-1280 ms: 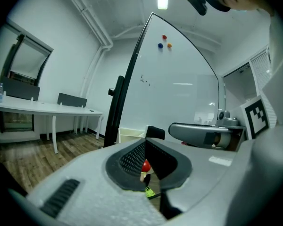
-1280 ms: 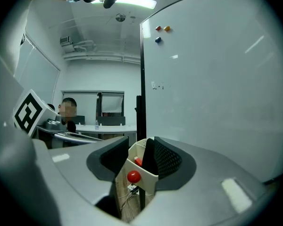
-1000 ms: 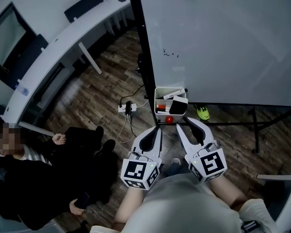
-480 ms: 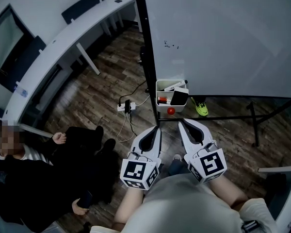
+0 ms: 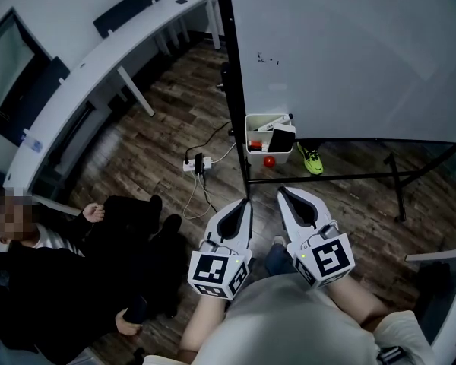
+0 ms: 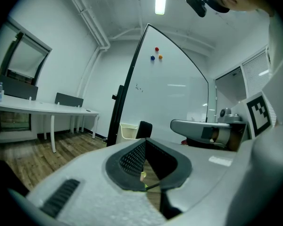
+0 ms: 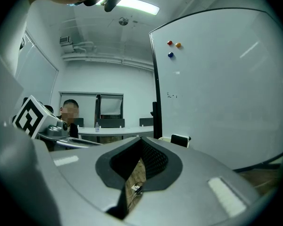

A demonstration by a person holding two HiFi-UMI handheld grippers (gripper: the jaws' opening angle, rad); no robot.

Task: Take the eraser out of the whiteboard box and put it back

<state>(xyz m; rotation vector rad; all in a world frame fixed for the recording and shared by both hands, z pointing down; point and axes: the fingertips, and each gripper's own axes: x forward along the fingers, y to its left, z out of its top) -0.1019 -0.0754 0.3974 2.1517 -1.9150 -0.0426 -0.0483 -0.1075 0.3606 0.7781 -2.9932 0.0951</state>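
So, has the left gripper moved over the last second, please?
Yes: the left gripper has drawn back from the whiteboard box, with more floor showing between them.

The white, black-padded left gripper [image 5: 245, 202] and right gripper [image 5: 282, 192] are held side by side, low and close in, pointed about level. The left jaws are seen pressed together, empty. The right jaws have just been closed tip to tip, nothing between.
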